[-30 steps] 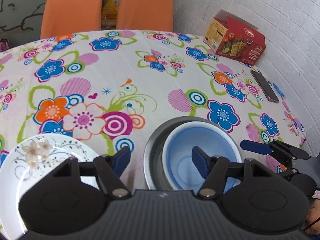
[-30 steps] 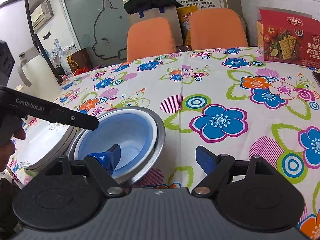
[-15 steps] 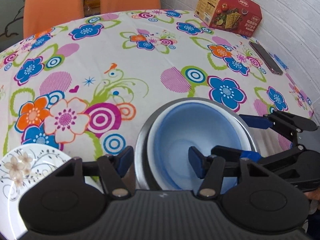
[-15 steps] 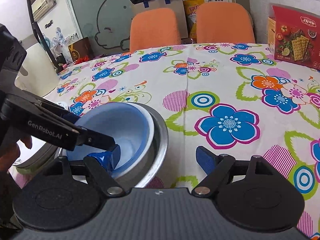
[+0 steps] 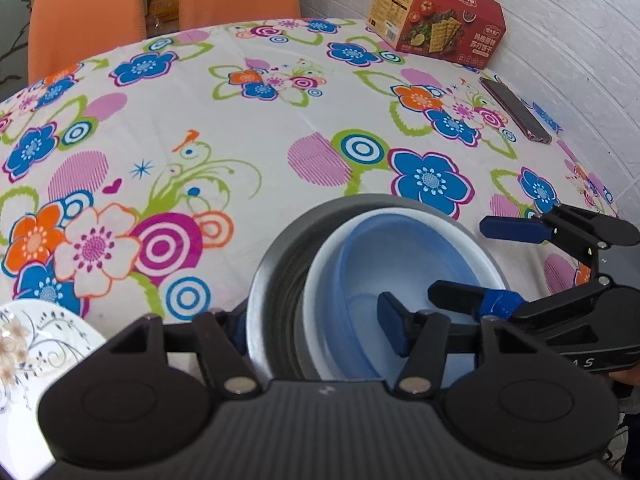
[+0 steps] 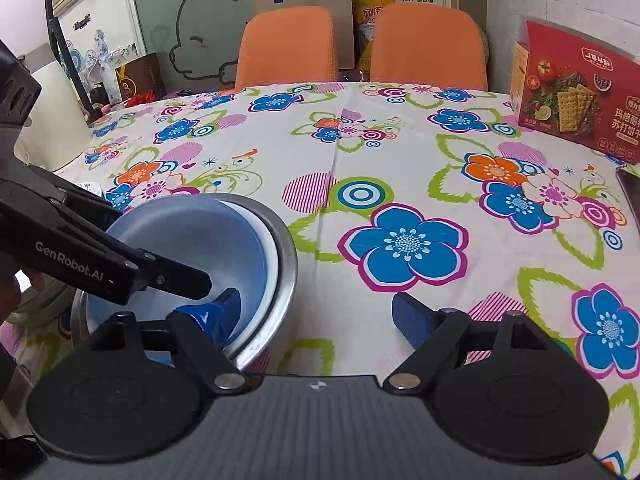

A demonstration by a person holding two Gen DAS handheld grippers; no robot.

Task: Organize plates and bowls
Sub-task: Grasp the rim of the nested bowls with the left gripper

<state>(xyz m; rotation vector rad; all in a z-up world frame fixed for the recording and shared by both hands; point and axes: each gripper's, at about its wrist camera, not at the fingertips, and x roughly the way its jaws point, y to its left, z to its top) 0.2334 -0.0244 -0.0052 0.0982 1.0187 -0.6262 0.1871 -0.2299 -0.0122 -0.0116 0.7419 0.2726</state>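
Observation:
A blue bowl [image 5: 404, 264] lies askew in a white bowl [image 5: 320, 292], and both sit in a metal bowl [image 5: 272, 280] on the flowered cloth. My left gripper [image 5: 314, 326] straddles the stack's near wall. One finger is outside the metal rim and mostly hidden; the other is inside the blue bowl, with a strip of wall showing beside the pad. My right gripper [image 6: 316, 316] is open. Its left finger is inside the blue bowl [image 6: 192, 240]; its right finger is well clear of the metal rim [image 6: 290, 264]. A white floral plate [image 5: 32, 344] lies at the lower left.
A red cracker box [image 5: 436, 28] and a dark phone [image 5: 516, 110] lie at the right side by the white brick wall. Two orange chairs [image 6: 288, 44] stand behind the table's far edge. The round table's cloth [image 6: 400, 152] stretches ahead of the bowls.
My left gripper moved over the bowl stack and its jaws narrowed, so its left finger now sits outside the metal rim. The blue bowl shifted right inside the white one. The plate slid toward the view's left edge.

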